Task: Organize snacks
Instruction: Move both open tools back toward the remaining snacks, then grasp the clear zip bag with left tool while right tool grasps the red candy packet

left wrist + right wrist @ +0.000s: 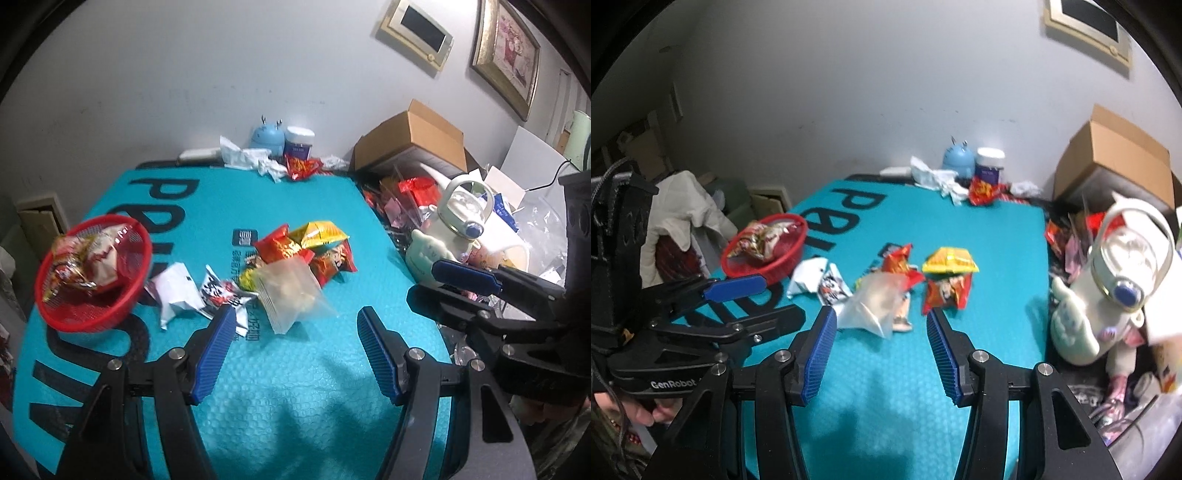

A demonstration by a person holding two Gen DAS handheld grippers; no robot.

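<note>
Teal mat point(295, 206): covering the counter, giving the loose snack packets point(306, 254) a bare place to be sorted.
Red basket point(96, 273): sitting at the left, already holding some packets, probably the collecting spot.
Clear bag point(291, 291): lying nearest, just beyond both tools.
Left tool point(295, 350): tilting down, fingers standing apart, gripping nothing.
Right tool point(881, 350): angling down alongside, fingers apart, empty.

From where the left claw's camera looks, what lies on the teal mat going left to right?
Red basket with snacks in it → crumpled white wrapper → black-and-white packet → clear plastic bag → red snack packet, then, off the mat's right edge, the white kettle.
</note>
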